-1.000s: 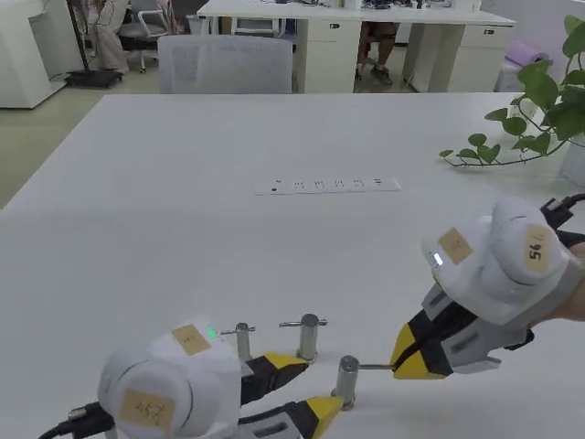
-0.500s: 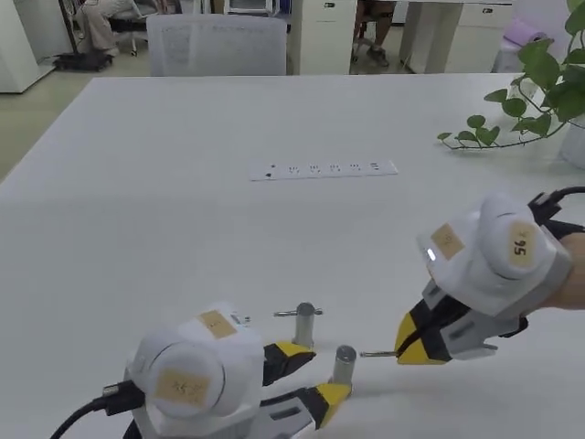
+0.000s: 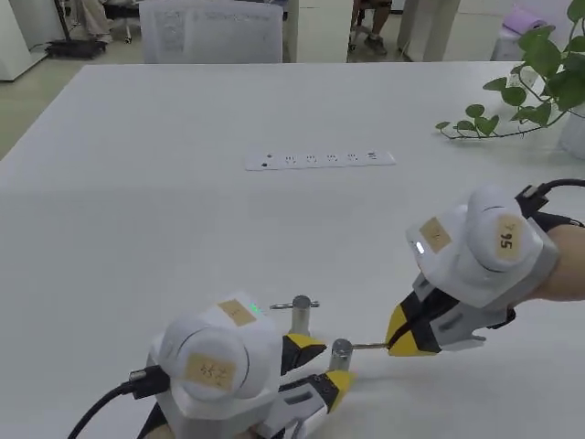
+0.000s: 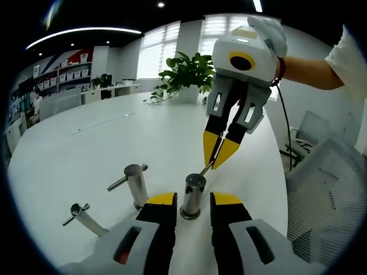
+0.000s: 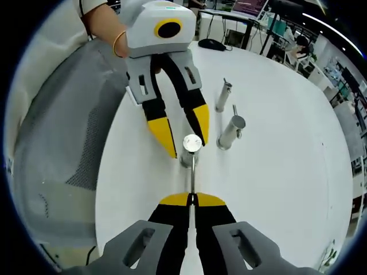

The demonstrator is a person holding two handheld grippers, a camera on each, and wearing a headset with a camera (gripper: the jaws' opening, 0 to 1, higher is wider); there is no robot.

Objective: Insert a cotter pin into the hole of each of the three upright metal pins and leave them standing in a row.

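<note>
The jaws of the right gripper [image 5: 192,198] are pressing fully together on the looped end of a cotter pin [image 5: 192,172], holding it straight out ahead of them, level with the bench [image 3: 164,210]. The cotter pin's free tip is meeting the side of the nearest metal pin [image 4: 194,193] just under its flat top; whether it is entering the hole cannot be told. The jaws of the left gripper [image 4: 194,201] are standing apart, one yellow tip on each side of that same metal pin low near its base, with a narrow gap showing on both sides in the left gripper view, so they are bracketing it rather than clamping it. The nearest metal pin is standing upright on the white bench between the two grippers, which are facing each other across it. Just beyond it in the head view, the middle metal pin [image 3: 301,313] is standing upright with a second cotter pin [image 3: 287,305] sitting crosswise through its top. In the left gripper view the far metal pin [image 4: 87,217] is showing at the end of the row, carrying a third cotter pin [image 4: 74,208] through its head. Farther out on the bench, a white power strip [image 3: 320,160] is lying flat, well apart from the pins, and a leafy potted plant [image 3: 535,78] is spreading over the bench's far right corner. A grey chair [image 3: 210,32] is standing behind the far edge.
</note>
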